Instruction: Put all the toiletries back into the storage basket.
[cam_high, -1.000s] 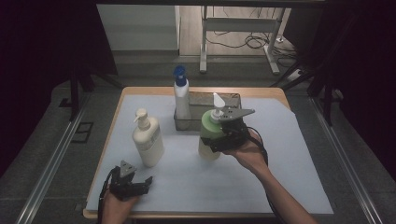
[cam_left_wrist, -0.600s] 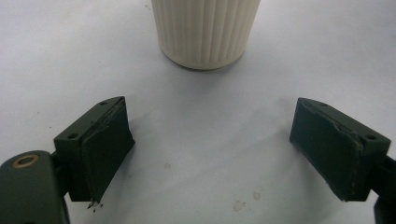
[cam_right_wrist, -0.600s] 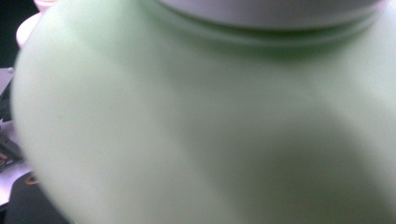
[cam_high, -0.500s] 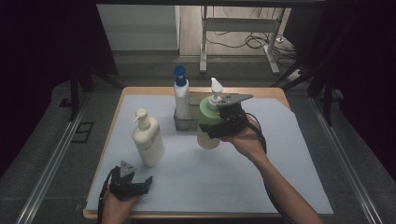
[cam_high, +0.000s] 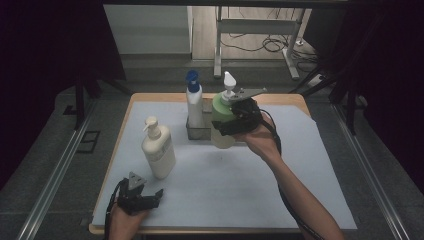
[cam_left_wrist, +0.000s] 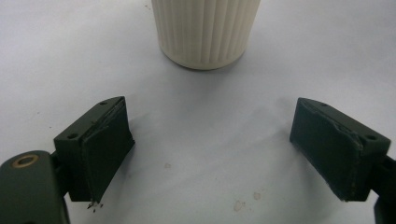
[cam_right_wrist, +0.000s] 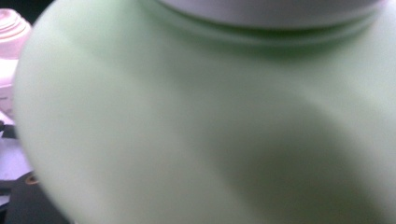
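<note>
The pale green pump bottle (cam_high: 222, 122) has a rounded shoulder, a white collar and a white pump head (cam_high: 229, 81) on top, and it stands nearly upright with its base lifted clear of the desk (cam_high: 240, 175), casting a small shadow on the white sheet below. It hangs near the back of the desk, just beside the dark metal tray (cam_high: 197, 132) and the blue-capped bottle (cam_high: 193, 102), its lower body paler than its green top. From close up its smooth, matte green shoulder (cam_right_wrist: 187, 130) bulges out beneath the white collar (cam_right_wrist: 271, 11).
</note>
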